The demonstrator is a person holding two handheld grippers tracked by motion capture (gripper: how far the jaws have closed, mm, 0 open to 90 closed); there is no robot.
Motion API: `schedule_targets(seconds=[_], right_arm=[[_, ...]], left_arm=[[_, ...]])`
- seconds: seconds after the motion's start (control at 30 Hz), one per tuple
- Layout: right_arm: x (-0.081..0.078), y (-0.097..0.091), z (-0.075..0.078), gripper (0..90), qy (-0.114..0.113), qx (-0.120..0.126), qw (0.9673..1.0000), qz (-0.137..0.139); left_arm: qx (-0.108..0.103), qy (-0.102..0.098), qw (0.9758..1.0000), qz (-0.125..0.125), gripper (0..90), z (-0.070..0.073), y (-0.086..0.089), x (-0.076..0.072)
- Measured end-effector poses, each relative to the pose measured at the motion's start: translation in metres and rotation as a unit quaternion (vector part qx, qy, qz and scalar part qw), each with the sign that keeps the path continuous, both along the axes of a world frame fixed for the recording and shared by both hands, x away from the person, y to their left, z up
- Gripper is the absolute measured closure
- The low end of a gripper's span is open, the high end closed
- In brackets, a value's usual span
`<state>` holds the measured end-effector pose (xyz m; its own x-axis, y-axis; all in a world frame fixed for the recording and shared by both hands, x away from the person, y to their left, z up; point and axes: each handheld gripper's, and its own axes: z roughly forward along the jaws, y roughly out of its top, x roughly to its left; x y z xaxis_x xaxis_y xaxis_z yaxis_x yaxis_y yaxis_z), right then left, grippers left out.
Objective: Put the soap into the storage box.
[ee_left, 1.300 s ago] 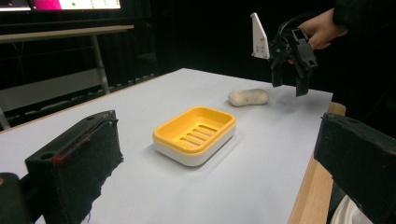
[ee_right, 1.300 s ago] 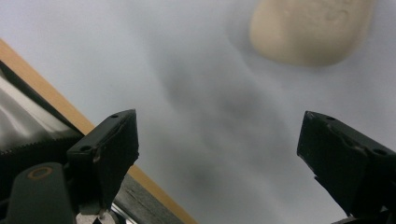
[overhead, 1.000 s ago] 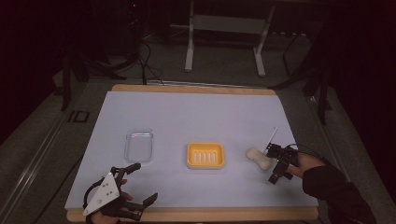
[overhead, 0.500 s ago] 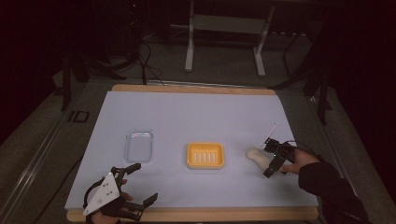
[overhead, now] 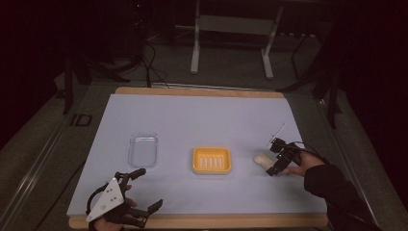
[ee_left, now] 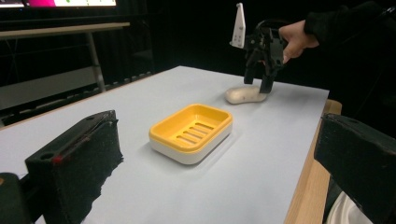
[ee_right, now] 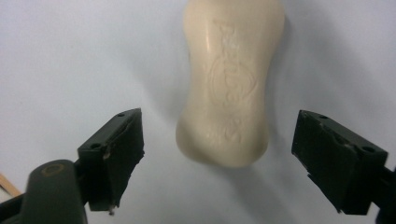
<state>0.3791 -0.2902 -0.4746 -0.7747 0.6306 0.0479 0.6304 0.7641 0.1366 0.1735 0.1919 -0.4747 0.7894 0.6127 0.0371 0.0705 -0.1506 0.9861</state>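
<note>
Right hand-held gripper (ee_right: 219, 158) (jaws wide apart) straddles soap bar (ee_right: 231, 79).

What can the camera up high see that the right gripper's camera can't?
The high view takes in the whole table: a clear plastic tray, the orange soap dish, the left gripper open near the front edge, and the right gripper from outside. The right gripper view adds close detail: raised lettering pressed into the soap, with a black jaw open on each side, not touching it. Both share the cream soap bar lying on the white table surface.
</note>
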Motion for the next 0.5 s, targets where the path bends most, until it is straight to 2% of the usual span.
schedule_targets(seconds=[0.07,0.23,0.37,0.43,0.5], right_arm=[[0.0013,0.0018,-0.0002,20.5,-0.013,0.006,0.9999,0.006],[0.0034,0.0027,-0.0020,21.8,-0.014,0.026,0.9996,0.005],[0.0044,0.0048,-0.0038,24.1,-0.029,0.029,0.9991,0.006],[0.0050,0.0041,-0.0047,25.2,-0.046,0.043,0.9980,0.011],[0.0052,0.0036,-0.0050,26.9,-0.053,0.048,0.9974,0.013]], left_arm=[[-0.001,-0.001,1.0000,-0.002,0.7,0.0001,-0.0004,-0.0001],[-0.002,0.000,1.0000,-0.002,0.7,0.0001,-0.0003,0.0000],[-0.001,-0.001,1.0000,-0.002,0.8,0.0000,-0.0004,-0.0001],[-0.002,-0.001,1.0000,-0.002,0.7,0.0001,-0.0004,-0.0001],[-0.003,-0.001,1.0000,-0.002,0.7,0.0001,-0.0002,0.0000]])
